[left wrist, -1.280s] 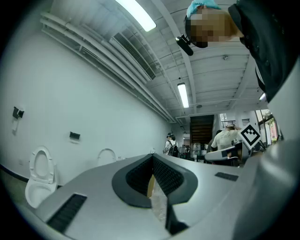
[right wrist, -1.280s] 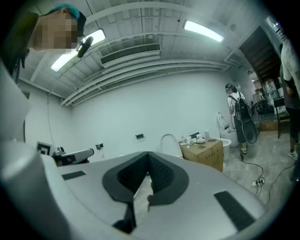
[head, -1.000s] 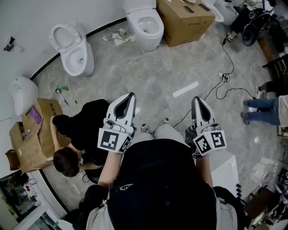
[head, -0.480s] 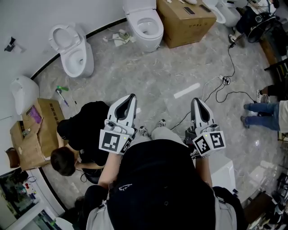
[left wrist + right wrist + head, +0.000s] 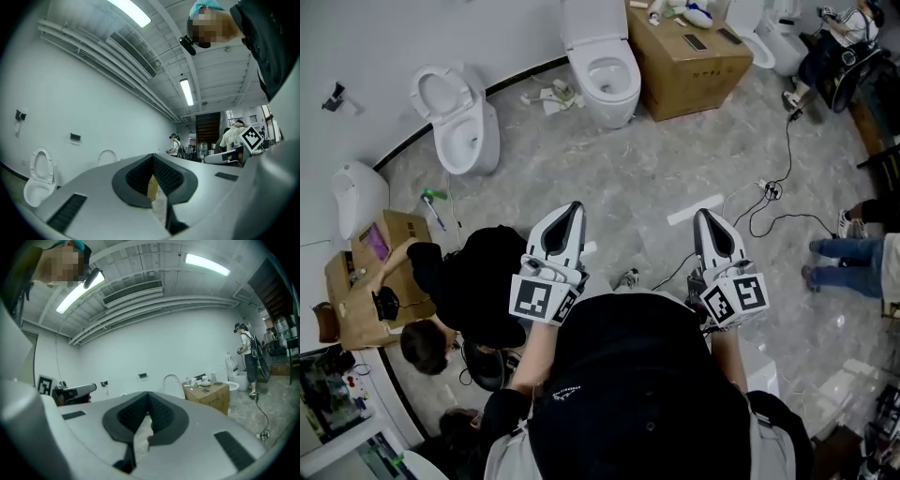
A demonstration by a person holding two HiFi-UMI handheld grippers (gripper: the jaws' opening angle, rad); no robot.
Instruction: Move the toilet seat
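L gripper (image 5: 571, 204) & R gripper (image 5: 706, 216) clenched (nothing held); open floor (image 5: 647, 173) ahead up to toilet (image 5: 614, 80)

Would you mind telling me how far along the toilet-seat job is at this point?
Nothing looks done yet. In hand: the left tongs and right tongs are both shut and empty, held well short of the left toilet, whose seat stands raised. Left to do: reaching a toilet, gripping its seat and moving it.

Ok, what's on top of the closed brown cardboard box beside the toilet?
Two flat dark items and some small white objects lie on the brown cardboard box; its contents are hidden.
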